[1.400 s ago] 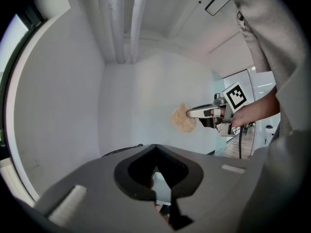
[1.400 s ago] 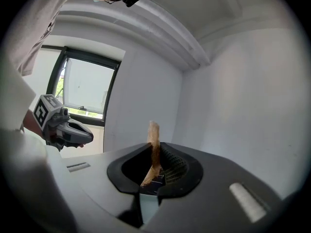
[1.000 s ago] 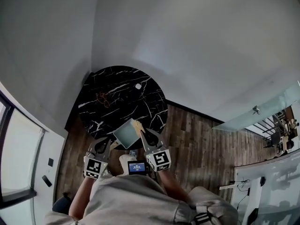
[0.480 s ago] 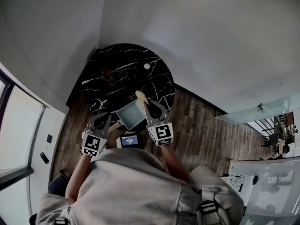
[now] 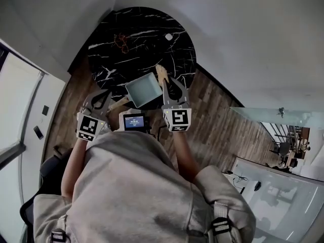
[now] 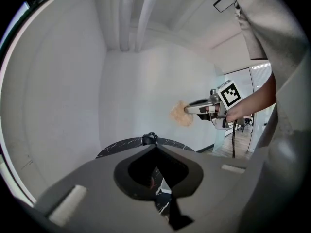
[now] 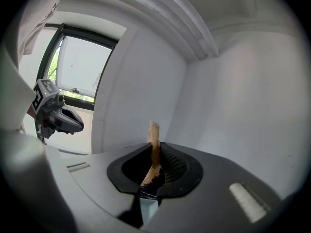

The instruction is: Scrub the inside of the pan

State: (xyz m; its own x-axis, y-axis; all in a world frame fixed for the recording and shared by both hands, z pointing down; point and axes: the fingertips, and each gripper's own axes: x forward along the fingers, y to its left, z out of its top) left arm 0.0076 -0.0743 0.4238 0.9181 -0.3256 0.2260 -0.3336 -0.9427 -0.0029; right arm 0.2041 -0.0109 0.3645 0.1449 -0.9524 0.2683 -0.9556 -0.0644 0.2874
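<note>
A square pale grey pan (image 5: 143,90) with a tan handle (image 5: 119,104) lies at the near edge of the round black marble table (image 5: 152,19). My right gripper (image 5: 169,82) sits by the pan's right corner, shut on a thin tan sponge (image 5: 162,74). The sponge (image 7: 153,135) stands upright between the right gripper's (image 7: 154,152) jaws and shows in the left gripper view too (image 6: 181,114). My left gripper (image 5: 101,99) is shut just left of the handle. I cannot tell if it touches the handle. Nothing shows between the jaws of the left gripper (image 6: 150,141).
A reddish pair of glasses (image 5: 121,40) and a small white object (image 5: 168,36) lie on the far part of the table. A small screen device (image 5: 134,121) hangs at the person's chest. Wooden floor (image 5: 217,120) surrounds the table, with white walls behind and a window (image 7: 80,67) to the left.
The head view has tipped, so the table, pan and both grippers sit higher in the picture. Both grippers have moved slightly forward and lower. The sponge stays clamped beside the pan's corner.
</note>
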